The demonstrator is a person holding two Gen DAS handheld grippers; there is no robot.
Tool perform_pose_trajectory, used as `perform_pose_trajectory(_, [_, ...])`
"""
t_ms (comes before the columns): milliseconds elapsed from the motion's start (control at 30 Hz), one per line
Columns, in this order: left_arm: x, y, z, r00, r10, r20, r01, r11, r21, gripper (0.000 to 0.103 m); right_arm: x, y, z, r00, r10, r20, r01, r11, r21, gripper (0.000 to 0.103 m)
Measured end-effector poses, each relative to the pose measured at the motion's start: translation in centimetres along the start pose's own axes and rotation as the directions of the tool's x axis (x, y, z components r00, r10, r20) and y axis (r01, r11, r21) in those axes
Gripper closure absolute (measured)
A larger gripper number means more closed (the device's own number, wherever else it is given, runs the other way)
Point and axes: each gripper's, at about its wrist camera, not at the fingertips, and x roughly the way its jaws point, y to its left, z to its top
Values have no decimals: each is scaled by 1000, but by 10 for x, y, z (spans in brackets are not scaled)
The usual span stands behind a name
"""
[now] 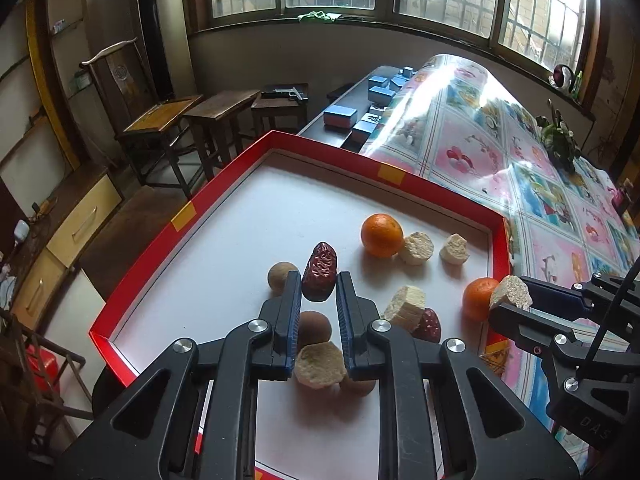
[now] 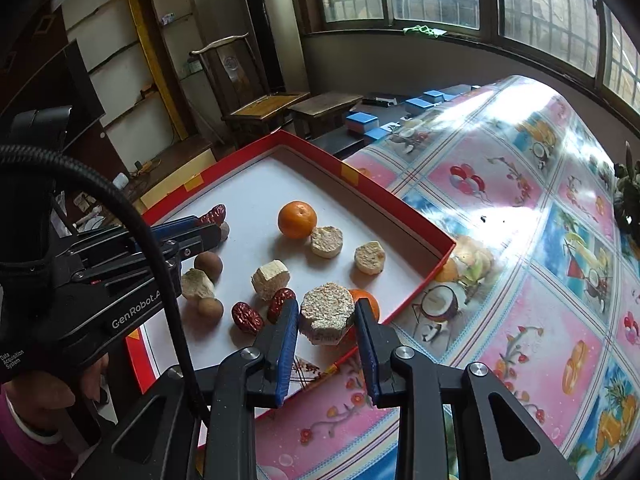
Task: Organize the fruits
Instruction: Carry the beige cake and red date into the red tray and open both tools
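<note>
left wrist view looks down on a red-walled tray (image 1: 224, 176) with a white floor, set at the edge of a table under a glossy fruit-print tablecloth (image 1: 500, 152). the left gripper (image 1: 319, 280) is clamped on a wrinkled red date (image 1: 319, 272), held upright between the blue pads above the tray floor. just behind its left finger sits a round brown longan (image 1: 280, 276). further back an orange (image 1: 382, 235) touches a pale spongy chunk (image 1: 417, 248), with another chunk (image 1: 454, 249) just beside that. at the right edge the right gripper (image 1: 510, 300) shows from the side, closed on a beige porous disc (image 1: 511, 291) next to a second orange (image 1: 478, 298).

from the right wrist view, the right gripper (image 2: 326, 312) pinches the same disc (image 2: 326, 312) over the tray's near right corner, the second orange (image 2: 370, 302) partly hidden behind it. two more dates (image 2: 280, 302) lie on the white floor just left of the disc, near a cut pale block (image 2: 271, 279) and two longans (image 2: 209, 266). a hand (image 2: 44, 396) grips the left tool's handle.
</note>
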Motion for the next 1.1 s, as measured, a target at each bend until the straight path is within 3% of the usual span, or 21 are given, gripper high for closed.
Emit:
perform_pose_trajectory(533, [19, 4, 4, 1000, 1, -22, -1, 1000, -14, 86, 33, 7, 22, 998, -62, -27, 62, 997, -36, 75])
perform_pose_trajectory(900, [23, 4, 6, 999, 50, -21, -50, 999, -20, 86, 49, 15, 30, 993, -113, -17, 111, 988, -106, 75])
perform_pose_trajectory(1000, [22, 5, 5, 999, 50, -18, -51, 998, -29, 86, 47, 16, 27, 996, -93, -11, 92, 990, -108, 67])
perform_pose_trajectory(1100, [22, 3, 4, 998, 60, -20, -61, 998, -27, 85, 43, 18, 24, 996, -84, -7, 83, 991, -108, 65])
